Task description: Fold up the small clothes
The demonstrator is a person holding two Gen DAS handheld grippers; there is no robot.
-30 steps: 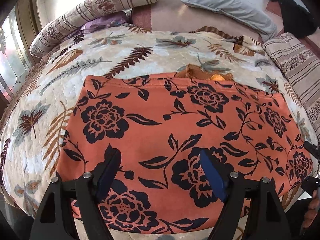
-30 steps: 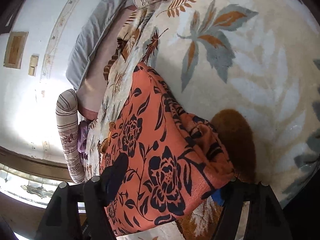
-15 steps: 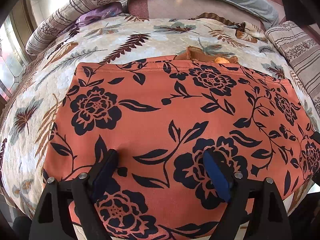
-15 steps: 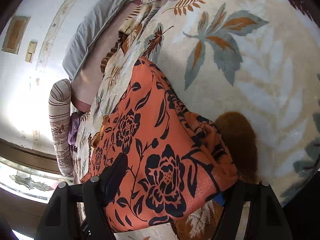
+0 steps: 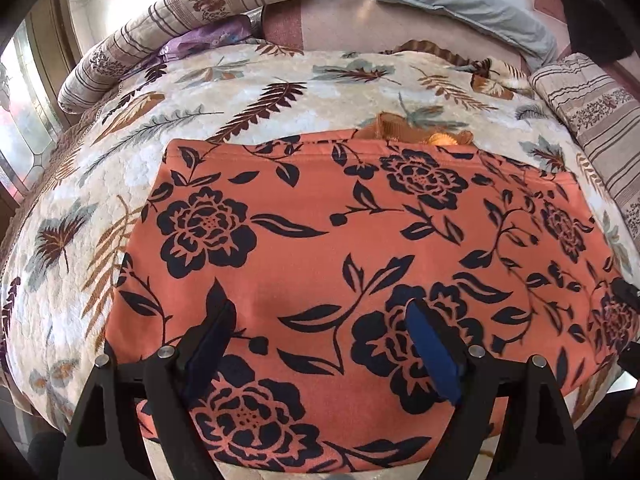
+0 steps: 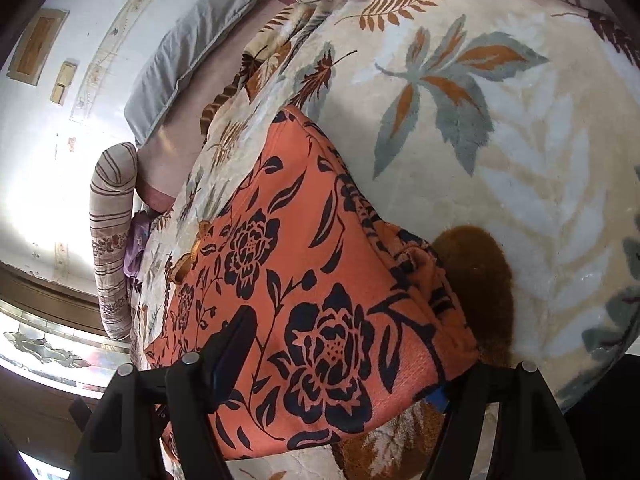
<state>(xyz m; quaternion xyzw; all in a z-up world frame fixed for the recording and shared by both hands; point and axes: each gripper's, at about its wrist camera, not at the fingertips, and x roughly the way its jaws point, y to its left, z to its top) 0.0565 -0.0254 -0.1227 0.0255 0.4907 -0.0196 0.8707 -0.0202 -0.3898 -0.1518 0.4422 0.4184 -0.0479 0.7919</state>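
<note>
Nearest in the left wrist view: left hand-held gripper [image 5: 320,336] with jaws spread wide, hovering over or resting on the near part of the orange floral garment [image 5: 360,240], nothing pinched between the blue-padded fingers [image 5: 430,354]. Nearest in the right wrist view: right hand-held gripper [image 6: 344,364] also spread, straddling the garment's [image 6: 304,300] near corner, one finger [image 6: 234,344] above the fabric, the other tucked beneath the bunched edge; whether actually clamping, cannot tell. Spread flat across the leaf-patterned bedspread [image 5: 132,160], the garment, its far hem straight, a tan ruffled bit of cloth [image 5: 404,130] peeking out just beyond that hem. Farther back, against the head of the bed: striped bolster [image 5: 180,24], purple cloth [image 5: 204,38] beside it, grey pillow [image 5: 456,4], a second striped cushion [image 5: 592,120] at the right edge.
</note>
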